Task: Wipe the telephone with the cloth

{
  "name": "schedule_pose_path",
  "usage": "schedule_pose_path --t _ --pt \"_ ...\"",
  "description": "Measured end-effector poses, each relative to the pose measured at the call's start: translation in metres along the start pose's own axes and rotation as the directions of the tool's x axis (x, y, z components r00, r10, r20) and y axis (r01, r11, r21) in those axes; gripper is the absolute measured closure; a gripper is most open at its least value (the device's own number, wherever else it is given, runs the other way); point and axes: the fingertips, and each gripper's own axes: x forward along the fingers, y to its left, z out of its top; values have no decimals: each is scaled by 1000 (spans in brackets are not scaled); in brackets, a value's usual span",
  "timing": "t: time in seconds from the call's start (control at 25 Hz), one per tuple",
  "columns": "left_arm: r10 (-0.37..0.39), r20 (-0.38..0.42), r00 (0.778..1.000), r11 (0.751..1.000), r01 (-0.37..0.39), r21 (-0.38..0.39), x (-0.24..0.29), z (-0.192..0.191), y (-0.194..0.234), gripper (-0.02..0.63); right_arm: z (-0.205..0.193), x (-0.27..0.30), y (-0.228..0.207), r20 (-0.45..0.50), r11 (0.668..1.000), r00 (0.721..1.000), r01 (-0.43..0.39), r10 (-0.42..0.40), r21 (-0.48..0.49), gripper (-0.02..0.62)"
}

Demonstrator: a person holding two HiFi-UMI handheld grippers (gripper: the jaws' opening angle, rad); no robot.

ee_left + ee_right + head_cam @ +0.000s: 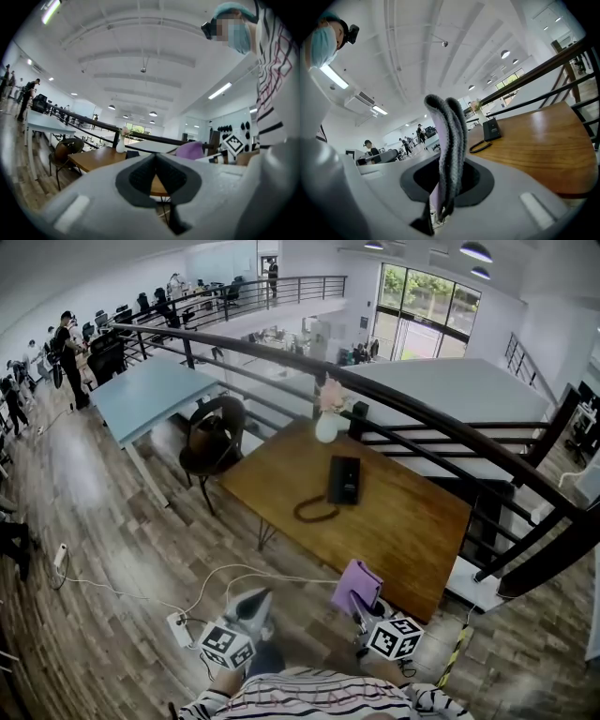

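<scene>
A black telephone [344, 479] with a coiled cord [316, 512] lies on the wooden table [412, 531], towards its far side. My right gripper [364, 611] hovers at the table's near edge, shut on a folded purple cloth [356, 584]. In the right gripper view the cloth [450, 140] stands up between the jaws of the gripper [446, 180], with the telephone [491, 128] well beyond it. My left gripper [255, 602] is off the table's near left corner, over the floor. Its jaws are shut with nothing between them [156, 160].
A white vase [326, 426] with pink flowers stands at the table's far edge, against a dark railing [441, 423]. A brown chair [212, 439] sits at the table's left end. A power strip [178, 626] and cables lie on the floor near my left gripper.
</scene>
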Motion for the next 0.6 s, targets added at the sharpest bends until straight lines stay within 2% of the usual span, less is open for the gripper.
schedule_pose_path --t 0.16,0.6 --pt "-35 1 999 999 35 -8 34 9 38 604 19 38 -13 18 1000 999 31 -31 2 540" --pt "-170 -19 985 985 170 34 119 58 150 604 78 148 -22 97 991 987 129 -131 23 540"
